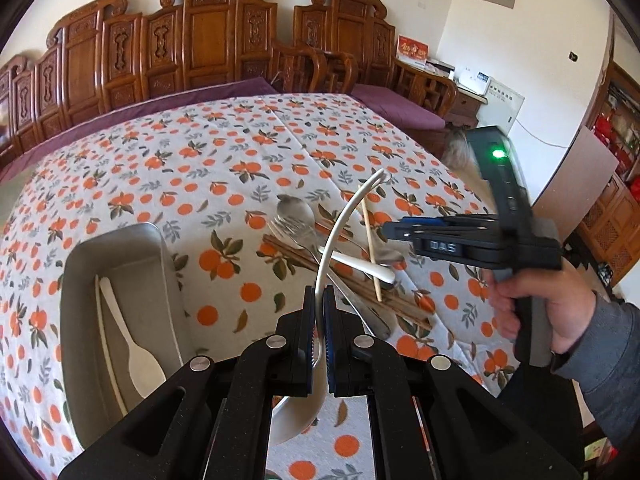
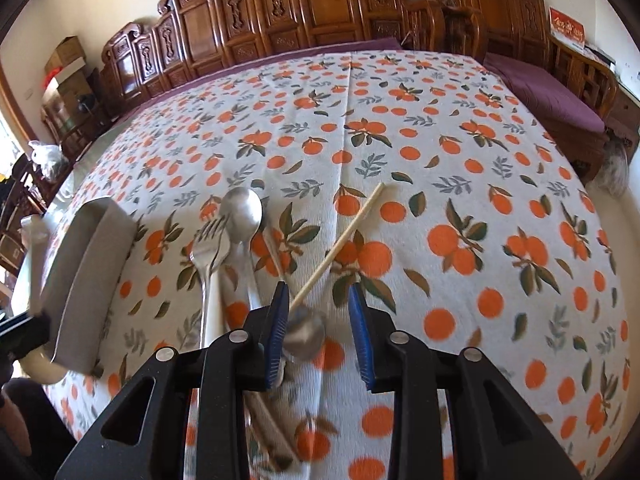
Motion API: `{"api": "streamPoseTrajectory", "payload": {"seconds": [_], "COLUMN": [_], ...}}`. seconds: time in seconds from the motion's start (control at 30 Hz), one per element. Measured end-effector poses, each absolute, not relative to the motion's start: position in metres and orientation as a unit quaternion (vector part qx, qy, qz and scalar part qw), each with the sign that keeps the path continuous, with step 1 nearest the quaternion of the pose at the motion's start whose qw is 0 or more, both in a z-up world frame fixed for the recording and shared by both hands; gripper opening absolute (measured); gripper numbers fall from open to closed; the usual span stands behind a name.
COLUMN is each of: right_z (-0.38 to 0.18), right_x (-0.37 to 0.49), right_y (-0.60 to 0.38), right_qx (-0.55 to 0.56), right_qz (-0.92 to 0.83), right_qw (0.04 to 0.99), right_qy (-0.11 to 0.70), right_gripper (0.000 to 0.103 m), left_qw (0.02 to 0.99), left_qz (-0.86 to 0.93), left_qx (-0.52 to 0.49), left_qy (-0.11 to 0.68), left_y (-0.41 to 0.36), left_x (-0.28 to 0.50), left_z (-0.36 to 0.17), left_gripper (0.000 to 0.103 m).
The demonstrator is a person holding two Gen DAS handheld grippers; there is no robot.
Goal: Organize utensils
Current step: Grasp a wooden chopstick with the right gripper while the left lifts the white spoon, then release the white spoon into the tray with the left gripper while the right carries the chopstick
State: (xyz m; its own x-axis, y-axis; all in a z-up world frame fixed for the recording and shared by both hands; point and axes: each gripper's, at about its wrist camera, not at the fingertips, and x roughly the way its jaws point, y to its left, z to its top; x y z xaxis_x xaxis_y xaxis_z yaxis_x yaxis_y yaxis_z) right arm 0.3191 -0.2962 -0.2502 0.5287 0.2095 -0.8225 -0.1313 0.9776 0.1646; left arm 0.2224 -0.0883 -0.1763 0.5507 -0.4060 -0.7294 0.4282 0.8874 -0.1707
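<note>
A white ceramic spoon (image 1: 340,224) is pinched by its handle in the left claw (image 1: 318,328), just right of the grey tray (image 1: 116,248). The right claw (image 2: 318,334) is held spread directly above a steel spoon (image 2: 306,334), whose handle runs back beneath it.

white spoon (image 1: 340,224): curved handle, you held it lifted, bowl toward you, right of the tray | grey tray (image 1: 120,248): rectangular, held a white spoon (image 1: 132,344) lengthwise | right of the tray: steel spoon (image 2: 242,216), fork (image 2: 210,248), pale chopstick (image 2: 340,244) lay crossed
</note>
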Motion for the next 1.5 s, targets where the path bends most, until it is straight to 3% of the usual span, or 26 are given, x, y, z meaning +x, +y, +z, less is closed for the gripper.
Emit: {"api": "streamPoseTrajectory", "payload": {"seconds": [0.27,0.4,0.53,0.6,1.07,1.5], "right_z": [-0.272,-0.274,-0.275,-0.273,-0.218,-0.186], "right_x": [0.342,0.343,0.343,0.342,0.319,0.293], "right_y": [-0.285,-0.283,-0.283,-0.283,-0.278,-0.228], "right_qx": [0.04,0.032,0.025,0.027,0.033,0.012], "right_qz": [0.081,0.065,0.055,0.055,0.092,0.16], "right_qw": [0.857,0.857,0.857,0.858,0.884,0.892], "right_qy": [0.507,0.51,0.511,0.51,0.457,0.423], "right_gripper": [0.032,0.013,0.012,0.006,0.006,0.006], "left_qw": [0.883,0.887,0.891,0.893,0.899,0.877], "left_qz": [-0.241,-0.241,-0.234,-0.229,-0.178,-0.107], "left_qx": [-0.002,-0.011,-0.019,-0.021,-0.037,-0.104], "left_qy": [0.403,0.394,0.388,0.387,0.397,0.457], "left_y": [-0.076,-0.068,-0.057,-0.052,-0.008,0.047], "left_x": [0.221,0.219,0.22,0.221,0.232,0.267], "left_z": [-0.172,-0.164,-0.156,-0.153,-0.145,-0.206], "left_gripper": [0.003,0.003,0.003,0.003,0.003,0.003]}}
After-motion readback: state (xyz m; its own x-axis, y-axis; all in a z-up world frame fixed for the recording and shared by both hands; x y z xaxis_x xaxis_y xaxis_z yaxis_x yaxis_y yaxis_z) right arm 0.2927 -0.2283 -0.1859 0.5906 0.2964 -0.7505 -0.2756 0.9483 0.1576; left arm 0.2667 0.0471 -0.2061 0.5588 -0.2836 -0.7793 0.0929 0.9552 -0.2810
